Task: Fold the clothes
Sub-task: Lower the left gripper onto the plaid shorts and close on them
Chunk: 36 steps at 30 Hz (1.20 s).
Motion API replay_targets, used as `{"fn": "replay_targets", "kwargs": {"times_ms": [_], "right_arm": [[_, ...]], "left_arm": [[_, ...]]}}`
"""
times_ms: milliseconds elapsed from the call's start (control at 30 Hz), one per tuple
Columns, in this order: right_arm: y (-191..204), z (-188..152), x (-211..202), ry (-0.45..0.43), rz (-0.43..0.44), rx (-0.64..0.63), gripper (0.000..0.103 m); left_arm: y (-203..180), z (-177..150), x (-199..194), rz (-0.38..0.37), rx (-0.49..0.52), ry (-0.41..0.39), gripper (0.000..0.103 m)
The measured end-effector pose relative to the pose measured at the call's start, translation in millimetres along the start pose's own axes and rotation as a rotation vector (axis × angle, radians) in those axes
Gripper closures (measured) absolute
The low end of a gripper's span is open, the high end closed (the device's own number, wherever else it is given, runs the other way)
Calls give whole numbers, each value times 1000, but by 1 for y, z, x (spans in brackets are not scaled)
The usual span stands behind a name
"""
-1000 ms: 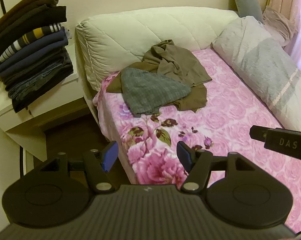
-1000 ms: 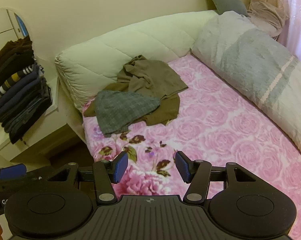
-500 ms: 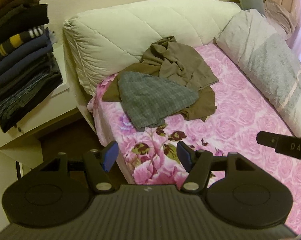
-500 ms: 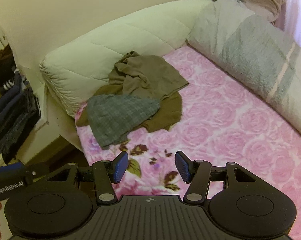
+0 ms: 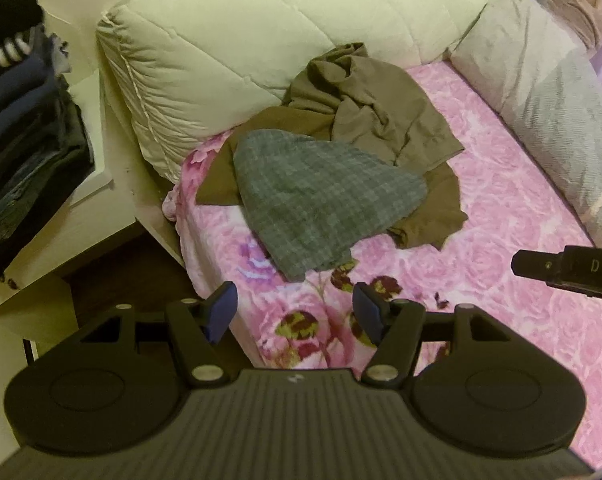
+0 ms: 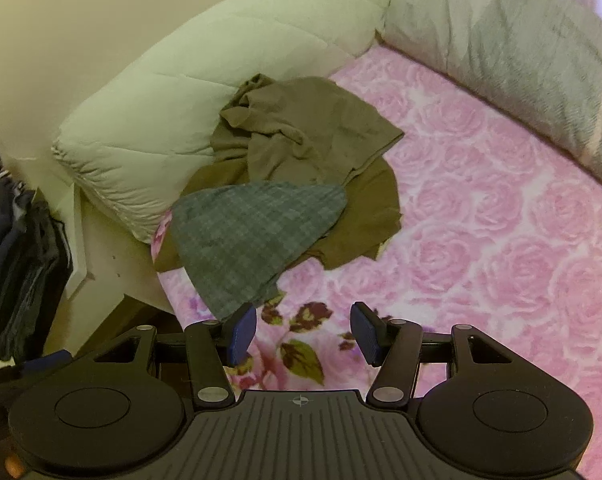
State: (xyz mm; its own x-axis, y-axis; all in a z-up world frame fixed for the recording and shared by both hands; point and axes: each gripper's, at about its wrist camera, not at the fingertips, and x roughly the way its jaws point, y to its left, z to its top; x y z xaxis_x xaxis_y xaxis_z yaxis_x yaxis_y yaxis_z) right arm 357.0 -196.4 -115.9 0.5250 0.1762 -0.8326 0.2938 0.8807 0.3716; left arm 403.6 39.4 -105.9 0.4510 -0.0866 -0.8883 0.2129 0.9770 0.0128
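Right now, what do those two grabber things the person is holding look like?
Both look alike. The left gripper and right gripper are black, with a ribbed body flanked by two round discs, silver screws, and two black fingers tipped with blue pads. In the left view, the right gripper's side bears white letters "DAS". Hands and sleeves barely show.

The left gripper (image 5: 294,312) points down at the near edge of the bed (image 5: 501,200). Its two blue pads are wide apart, with nothing between them. The right gripper (image 6: 303,334) points down at the same edge of the bed, just beside the left one. Its pads are wide apart too and hold nothing.
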Motion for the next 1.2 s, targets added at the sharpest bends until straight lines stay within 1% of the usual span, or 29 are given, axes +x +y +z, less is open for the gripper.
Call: {"fn": "replay_targets", "kwargs": {"times_ms": [167, 233, 367, 467, 533, 633, 733, 767, 833, 967, 1067, 1133, 1200], "right_arm": [[-5, 20, 41, 38, 13, 48, 47], [-9, 24, 56, 53, 27, 71, 47], [-25, 31, 91, 85, 58, 154, 47], [-44, 35, 117, 100, 95, 247, 47], [-56, 38, 133, 94, 126, 321, 47], [-77, 40, 156, 73, 175, 458, 48], [-98, 42, 179, 50, 244, 610, 48], [-103, 43, 187, 44, 263, 649, 53], [-111, 43, 201, 38, 295, 702, 69], [-121, 41, 231, 41, 349, 794, 69], [-123, 39, 246, 29, 329, 810, 69], [-124, 39, 253, 21, 310, 811, 69], [-125, 39, 261, 17, 298, 813, 68]], "left_arm": [[10, 18, 42, -26, -18, 17, 43], [14, 24, 60, -25, -31, 29, 43], [21, 35, 97, -31, -53, 52, 43], [26, 41, 125, -50, -82, 62, 43], [29, 42, 141, -67, -97, 62, 44], [34, 44, 166, -94, -131, 67, 50], [41, 46, 189, -116, -181, 72, 53], [44, 47, 196, -120, -200, 74, 53], [49, 50, 210, -116, -227, 78, 53], [60, 60, 233, -104, -258, 69, 53], [68, 67, 252, -90, -288, 76, 51], [72, 70, 263, -92, -313, 84, 48], [77, 71, 275, -91, -333, 92, 48]]}}
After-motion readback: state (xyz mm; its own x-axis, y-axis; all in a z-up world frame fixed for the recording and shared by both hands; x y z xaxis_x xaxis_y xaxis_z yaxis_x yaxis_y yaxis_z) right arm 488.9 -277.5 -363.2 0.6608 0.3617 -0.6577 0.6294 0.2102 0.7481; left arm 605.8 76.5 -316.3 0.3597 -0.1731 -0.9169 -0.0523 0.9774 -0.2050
